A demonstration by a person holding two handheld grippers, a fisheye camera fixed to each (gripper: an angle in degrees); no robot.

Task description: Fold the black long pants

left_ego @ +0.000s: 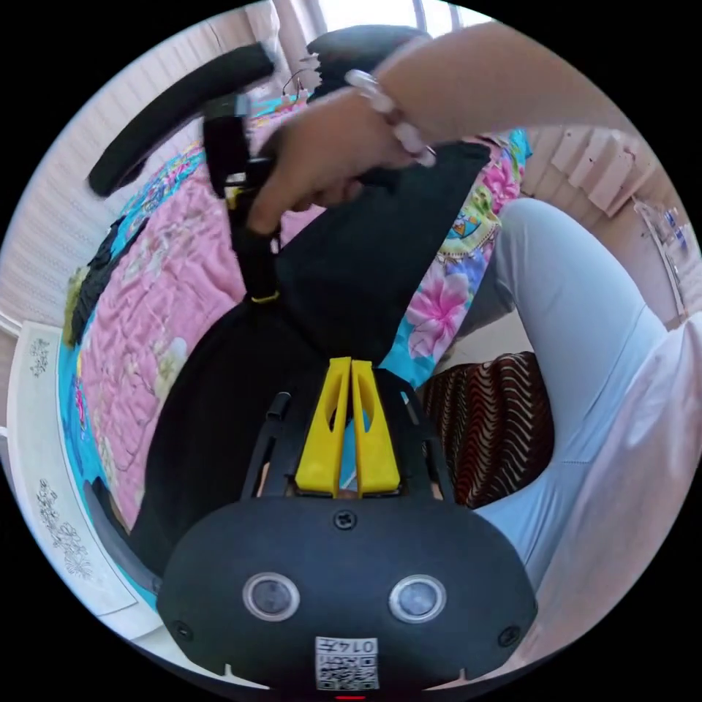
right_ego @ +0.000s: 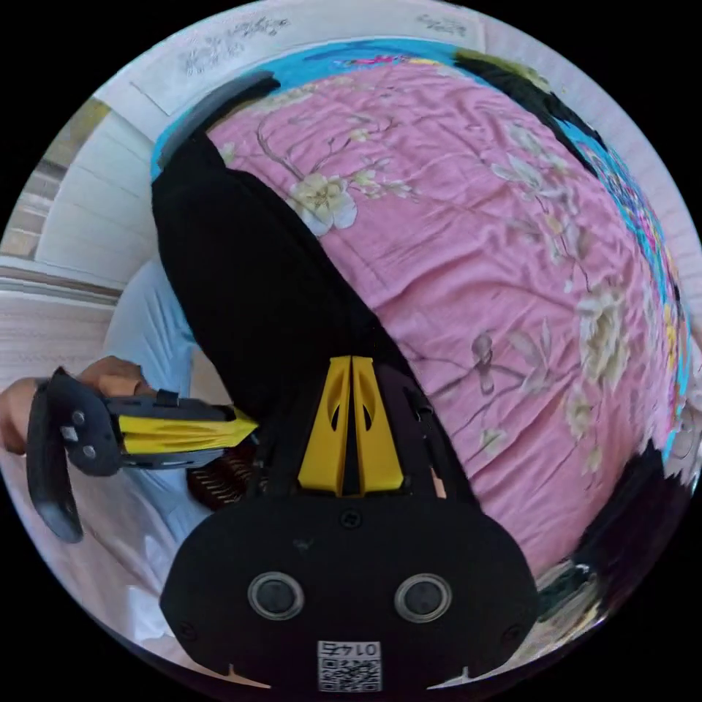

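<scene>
This is a bedroom in a home. A bed takes up most of both views, spread with a pink quilt printed with pale blossoms, over a bright blue floral sheet. A white headboard with a drawn flower pattern runs along one edge of the bed. Behind it the wall is pale and ribbed. Daylight comes through a window with a light curtain beside it. A dark patterned rug lies on the floor beside the bed.
</scene>
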